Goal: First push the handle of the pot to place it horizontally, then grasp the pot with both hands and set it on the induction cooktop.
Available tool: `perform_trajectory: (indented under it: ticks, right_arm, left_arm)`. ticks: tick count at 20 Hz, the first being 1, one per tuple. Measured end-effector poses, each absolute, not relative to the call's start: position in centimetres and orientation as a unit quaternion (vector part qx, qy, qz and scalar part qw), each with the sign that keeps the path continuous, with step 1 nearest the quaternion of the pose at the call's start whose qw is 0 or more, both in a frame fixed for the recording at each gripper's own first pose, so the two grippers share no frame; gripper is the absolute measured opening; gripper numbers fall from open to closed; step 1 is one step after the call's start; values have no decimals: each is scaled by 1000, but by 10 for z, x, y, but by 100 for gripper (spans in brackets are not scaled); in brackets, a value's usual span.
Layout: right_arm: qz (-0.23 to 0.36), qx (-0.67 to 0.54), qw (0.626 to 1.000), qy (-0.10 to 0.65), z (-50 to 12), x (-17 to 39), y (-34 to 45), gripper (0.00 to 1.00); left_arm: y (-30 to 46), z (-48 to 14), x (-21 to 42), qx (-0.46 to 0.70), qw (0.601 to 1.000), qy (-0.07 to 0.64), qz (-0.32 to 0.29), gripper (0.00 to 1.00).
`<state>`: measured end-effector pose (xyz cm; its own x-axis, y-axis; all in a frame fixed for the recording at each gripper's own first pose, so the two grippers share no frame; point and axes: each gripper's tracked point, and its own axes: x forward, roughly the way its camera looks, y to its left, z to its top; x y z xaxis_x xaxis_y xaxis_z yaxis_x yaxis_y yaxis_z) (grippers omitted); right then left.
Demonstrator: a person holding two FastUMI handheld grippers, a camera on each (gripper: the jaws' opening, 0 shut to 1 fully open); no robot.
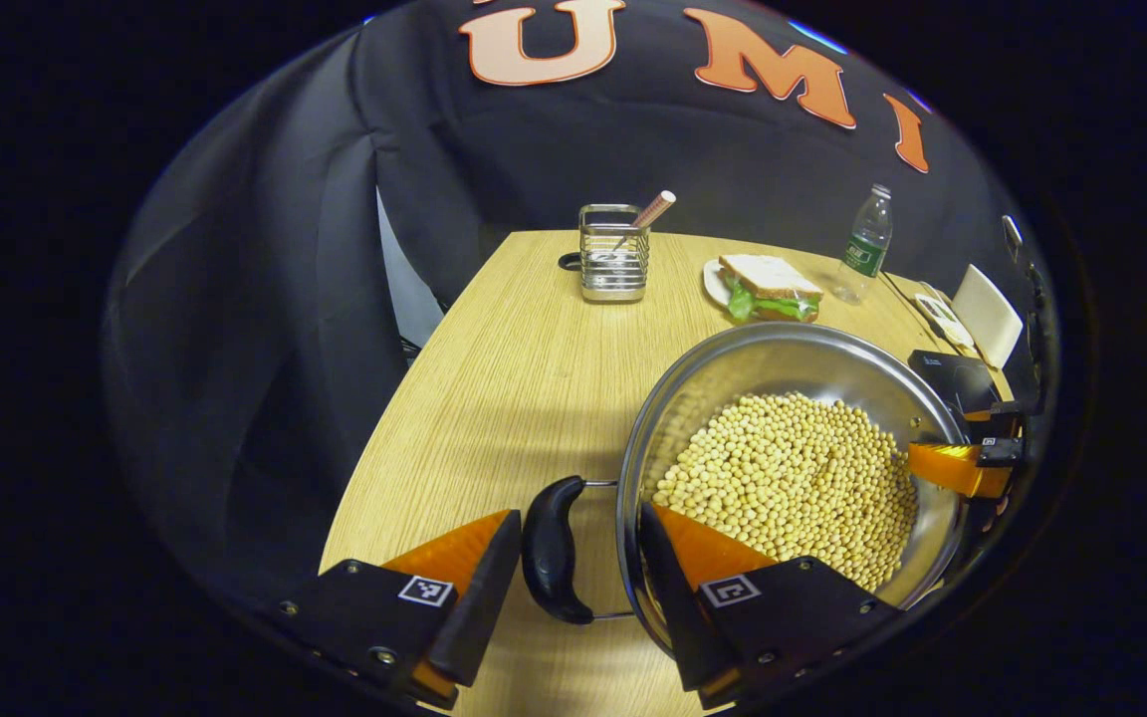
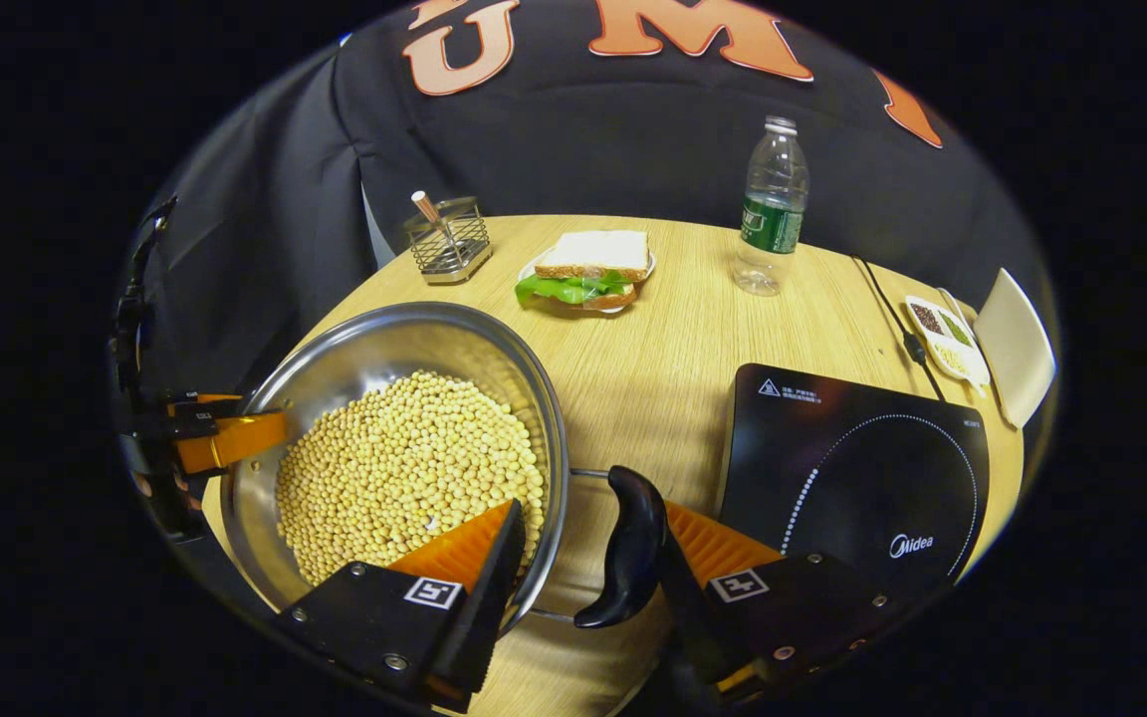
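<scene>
Left tongs (image 1: 573, 583) spread wide, astride one black curved handle (image 1: 549, 548) and the rim of the round stainless-steel pot (image 1: 793, 344): one finger outside the handle, the other inside the pot wall. Unclear whether either finger presses. Right tongs (image 2: 593, 588) likewise spread wide at the pot's opposite side, one finger inside the wall, the other just beyond a second black curved handle (image 2: 628, 548); pressing there also impossible to judge.

Pot resting on the light wood-grain counter (image 1: 514, 378), filled partway with pale yellow soybeans (image 1: 793, 478). Just beside the pot, on the right tongs' side, a flat black square induction cooktop (image 2: 852, 468), apart from the pot.

Beyond the pot, a sandwich with green lettuce on a small white plate (image 1: 771, 289). Farther behind the pot, a square metal wire holder (image 1: 613, 254) with one stick leaning in it, and a clear plastic bottle with a green label (image 1: 865, 244), upright. Past the cooktop from the pot, a small white divided dish (image 2: 944, 339) of dark and pale grains.

Black cloth wall behind the counter.
</scene>
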<state>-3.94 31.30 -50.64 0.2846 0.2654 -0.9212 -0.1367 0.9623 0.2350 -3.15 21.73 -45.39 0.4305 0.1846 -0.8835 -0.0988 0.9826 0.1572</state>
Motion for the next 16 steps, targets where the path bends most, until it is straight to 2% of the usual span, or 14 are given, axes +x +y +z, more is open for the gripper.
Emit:
perform_trajectory:
  ticks: [1, 2, 3, 4, 6, 7, 10, 12, 13, 16]
  right_arm:
    - [121, 53, 799, 587, -509, -39, 312, 76]
    - [117, 58, 796, 591, -511, -37, 311, 76]
    - [114, 70, 791, 597, -514, -39, 312, 72]
    - [113, 80, 788, 600, -515, -38, 314, 71]
    - [118, 85, 786, 601, -515, -38, 313, 66]
    - [118, 85, 788, 598, -516, -37, 313, 65]
    - [117, 91, 789, 597, -515, -35, 314, 60]
    - [111, 95, 784, 603, -517, -34, 312, 51]
    - [111, 96, 785, 602, -516, -34, 310, 53]
    - [109, 98, 795, 588, -507, -27, 300, 51]
  left_arm:
    - [217, -454, -32, 42, 846, 525, 85, 75]
    - [218, -455, -30, 39, 848, 521, 90, 77]
    - [218, -457, -29, 35, 849, 519, 95, 72]
    - [219, -460, -30, 33, 848, 520, 101, 75]
    - [214, -464, -31, 20, 852, 513, 102, 75]
    - [216, -463, -32, 23, 852, 513, 104, 64]
    - [215, -458, -33, 31, 858, 499, 120, 62]
    - [212, -458, -34, 41, 861, 492, 124, 61]
    - [211, -456, -35, 45, 862, 488, 126, 60]
    - [206, -435, -37, 48, 869, 474, 129, 59]
